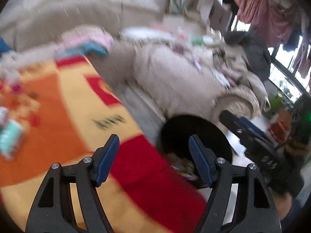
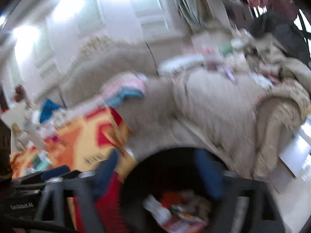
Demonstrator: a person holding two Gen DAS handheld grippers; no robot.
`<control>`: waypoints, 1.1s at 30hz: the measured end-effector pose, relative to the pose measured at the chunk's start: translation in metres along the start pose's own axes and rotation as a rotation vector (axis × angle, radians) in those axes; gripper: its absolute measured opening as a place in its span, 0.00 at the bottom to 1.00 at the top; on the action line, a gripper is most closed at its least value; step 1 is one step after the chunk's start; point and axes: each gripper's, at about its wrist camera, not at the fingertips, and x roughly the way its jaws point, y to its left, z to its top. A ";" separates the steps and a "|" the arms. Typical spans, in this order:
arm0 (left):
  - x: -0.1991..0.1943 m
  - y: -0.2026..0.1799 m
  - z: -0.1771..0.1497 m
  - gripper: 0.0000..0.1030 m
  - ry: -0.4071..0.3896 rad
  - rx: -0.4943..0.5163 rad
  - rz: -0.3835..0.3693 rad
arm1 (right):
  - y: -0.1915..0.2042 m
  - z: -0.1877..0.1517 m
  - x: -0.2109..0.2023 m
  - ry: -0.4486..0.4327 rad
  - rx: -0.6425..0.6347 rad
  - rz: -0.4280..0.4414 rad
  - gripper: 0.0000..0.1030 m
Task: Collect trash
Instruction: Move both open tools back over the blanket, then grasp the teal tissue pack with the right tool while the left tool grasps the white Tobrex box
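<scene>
A black round trash bin (image 1: 196, 134) stands on the floor beside the table, with wrappers (image 1: 183, 167) inside. In the right wrist view the bin (image 2: 175, 167) lies right below, holding several crumpled wrappers (image 2: 178, 213). My left gripper (image 1: 153, 155) is open and empty over the table's edge, next to the bin. My right gripper (image 2: 159, 172) is open and empty just above the bin's mouth; it also shows in the left wrist view (image 1: 250, 136) at the right. Both views are blurred by motion.
The table wears an orange, yellow and red cloth (image 1: 64, 104) with small packets (image 1: 9, 137) at its left. A beige sofa (image 1: 184, 73) piled with clothes and clutter stands behind the bin. Windows (image 1: 287, 77) are at the far right.
</scene>
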 end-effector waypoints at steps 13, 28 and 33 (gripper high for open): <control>-0.116 0.149 -0.069 0.80 0.005 -0.084 0.370 | 0.105 -0.020 -0.004 -0.017 -0.213 0.166 1.00; -0.109 0.340 -0.072 0.80 0.141 -0.394 0.535 | 0.210 -0.083 0.065 0.406 -0.449 0.271 1.00; -0.070 0.342 -0.057 0.80 0.229 -0.234 0.603 | 0.214 -0.086 0.071 0.425 -0.485 0.276 1.00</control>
